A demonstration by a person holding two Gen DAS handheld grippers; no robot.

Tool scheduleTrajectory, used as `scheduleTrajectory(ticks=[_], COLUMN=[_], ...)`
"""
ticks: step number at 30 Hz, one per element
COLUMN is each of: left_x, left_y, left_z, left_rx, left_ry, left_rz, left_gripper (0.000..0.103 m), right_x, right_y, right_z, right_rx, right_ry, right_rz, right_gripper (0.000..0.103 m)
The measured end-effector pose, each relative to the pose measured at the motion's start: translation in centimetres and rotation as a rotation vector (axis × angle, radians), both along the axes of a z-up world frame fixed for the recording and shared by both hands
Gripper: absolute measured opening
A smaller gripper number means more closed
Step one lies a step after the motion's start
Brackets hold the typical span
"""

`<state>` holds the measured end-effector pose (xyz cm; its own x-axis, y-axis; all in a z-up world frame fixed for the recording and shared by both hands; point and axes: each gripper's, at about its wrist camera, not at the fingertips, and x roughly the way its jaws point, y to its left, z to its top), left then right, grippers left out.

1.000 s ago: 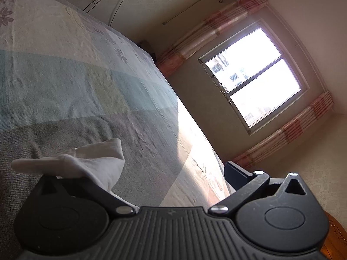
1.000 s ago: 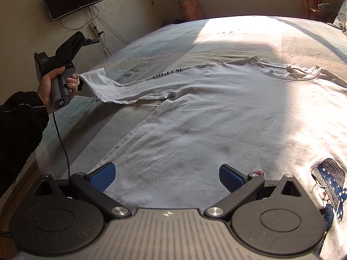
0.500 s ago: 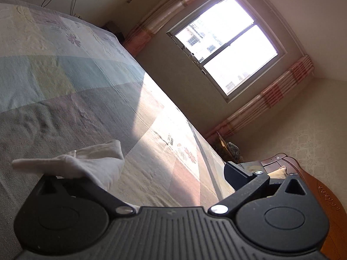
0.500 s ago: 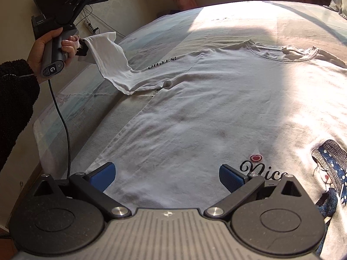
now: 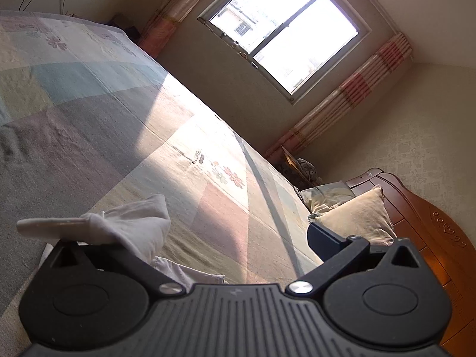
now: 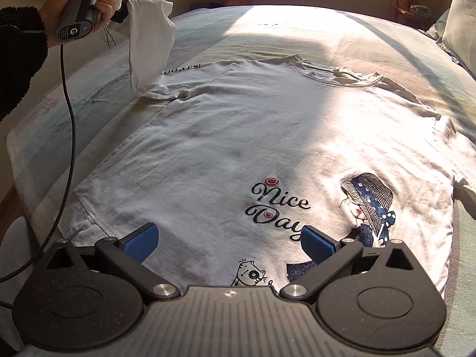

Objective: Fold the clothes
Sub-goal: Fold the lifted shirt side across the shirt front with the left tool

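A white T-shirt [image 6: 238,136] printed "Nice Day" lies flat, front up, on the bed. Its left sleeve [image 6: 150,44] is lifted off the bed and hangs from my left gripper [image 6: 77,17], held high at the upper left by a hand in a black sleeve. In the left wrist view the sleeve [image 5: 128,226] is draped over the left finger, while the left gripper [image 5: 190,232] stands with its jaws wide apart. My right gripper [image 6: 226,238] hovers open above the shirt's lower hem, its blue pads [image 6: 139,239] holding nothing.
The patchwork bedspread [image 6: 372,38] covers the whole bed. Pillows [image 5: 354,217] and a wooden headboard [image 5: 422,217] are at the right end. A window [image 5: 285,35] with striped curtains lies beyond the bed. A black cable [image 6: 70,113] hangs from the left gripper.
The left gripper rose and swung toward the shirt's body, carrying the sleeve up so it now hangs steeply. The right gripper moved forward and right over the print.
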<state>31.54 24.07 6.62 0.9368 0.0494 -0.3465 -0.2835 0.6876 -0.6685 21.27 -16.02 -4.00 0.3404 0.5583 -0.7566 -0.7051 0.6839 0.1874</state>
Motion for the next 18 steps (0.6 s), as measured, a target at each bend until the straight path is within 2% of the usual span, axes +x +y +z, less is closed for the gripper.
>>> scheduleTrajectory(ticks=[12, 18], left_x=[5.2, 7.6], left_y=[-6.6, -10.1], left_z=[3.2, 3.8], left_rx=[0.068, 0.104], left_ry=[-0.003, 0.016], left_rz=[-0.100, -0.172], left_gripper=[0.102, 0.102], right_x=[-1.2, -1.3], right_y=[-2.0, -2.9], right_z=[0.7, 1.0], right_rx=[0.027, 0.047], right_ry=[-0.022, -0.024], right_rz=[0.024, 0.012], right_gripper=[0.103, 0.103])
